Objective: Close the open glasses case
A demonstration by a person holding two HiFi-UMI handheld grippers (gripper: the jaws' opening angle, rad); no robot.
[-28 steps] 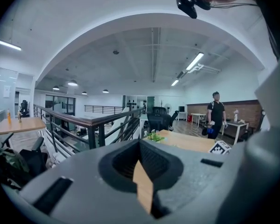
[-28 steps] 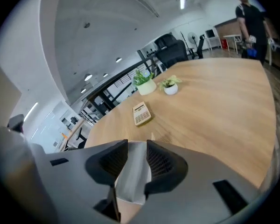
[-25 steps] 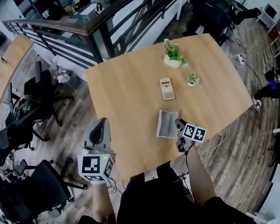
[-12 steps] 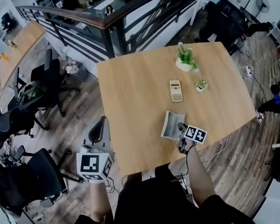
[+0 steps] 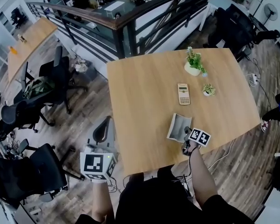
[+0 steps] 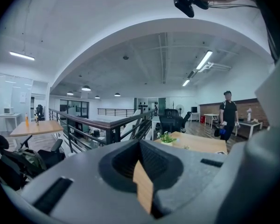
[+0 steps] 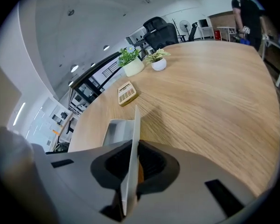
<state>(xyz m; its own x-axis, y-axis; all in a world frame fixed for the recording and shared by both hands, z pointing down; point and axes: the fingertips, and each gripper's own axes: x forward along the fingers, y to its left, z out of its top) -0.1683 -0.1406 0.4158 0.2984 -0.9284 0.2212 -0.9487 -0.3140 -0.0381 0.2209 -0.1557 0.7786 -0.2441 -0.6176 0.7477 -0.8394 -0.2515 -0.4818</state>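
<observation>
The grey glasses case [image 5: 178, 127] lies open near the front edge of the wooden table [image 5: 140, 97]. Its tray [image 7: 115, 130] rests flat and its thin lid [image 7: 135, 125] stands upright on edge. My right gripper [image 5: 185, 135] is at the case's near right side. In the right gripper view the gripper [image 7: 134, 166] has the lid's edge between its jaws, which are closing and touch the lid on both sides. My left gripper [image 5: 103, 122] hangs off the table's left front corner, over the floor, far from the case. In its own view the left gripper [image 6: 142, 183] holds nothing.
A beige calculator [image 5: 183, 94] lies just beyond the case. A larger potted plant [image 5: 193, 62] and a small one [image 5: 208, 90] stand farther back. Office chairs [image 5: 46, 83] crowd the floor to the left, a railing [image 5: 130, 22] runs behind the table, and a person [image 6: 228, 118] stands at far right.
My right gripper has sunk onto the case's lid and its jaws have come together on it. The lid now stands more upright. The left gripper drifted a little.
</observation>
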